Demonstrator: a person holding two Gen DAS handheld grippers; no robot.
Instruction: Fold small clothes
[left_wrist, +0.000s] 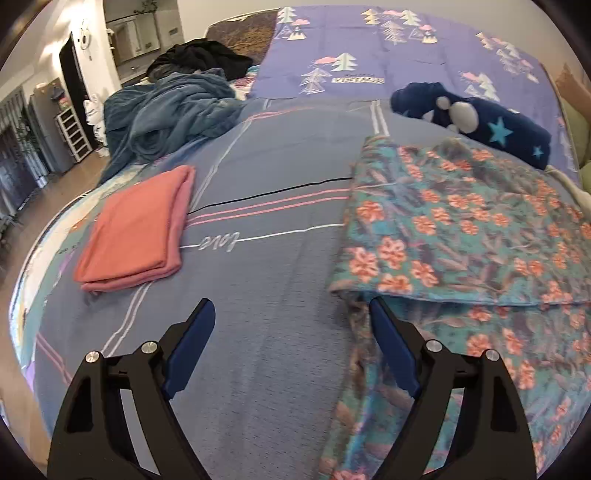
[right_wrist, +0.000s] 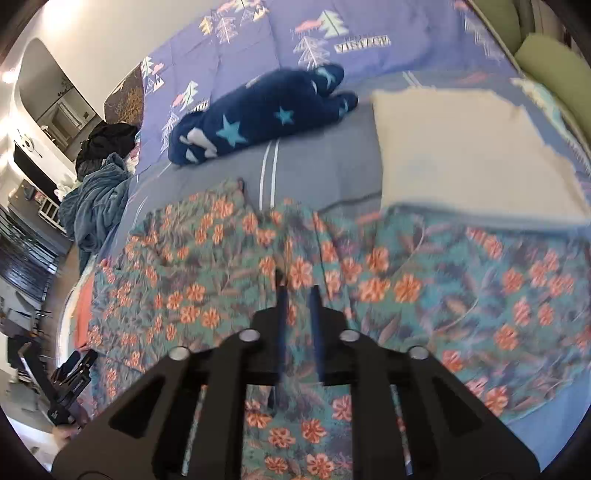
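A teal garment with orange flowers (left_wrist: 461, 229) lies spread on the bed, its near part folded over into a double layer. My left gripper (left_wrist: 291, 302) stands wide open over bare sheet, its right fingertip (left_wrist: 376, 306) at the corner of the fold and nothing between the pads. In the right wrist view the same floral garment (right_wrist: 406, 280) fills the middle. My right gripper (right_wrist: 299, 291) hovers over it with its jaws nearly together, a narrow gap showing and no cloth pinched that I can see. The picture is blurred there.
A folded pink cloth (left_wrist: 136, 229) lies left on the grey striped sheet (left_wrist: 277, 166). A folded cream cloth (right_wrist: 461, 147) sits beyond the floral garment. A navy star-patterned fleece (right_wrist: 266, 114), a rumpled teal blanket (left_wrist: 166, 114) and dark clothes (left_wrist: 199, 59) lie farther back. The bed's edge drops off at left.
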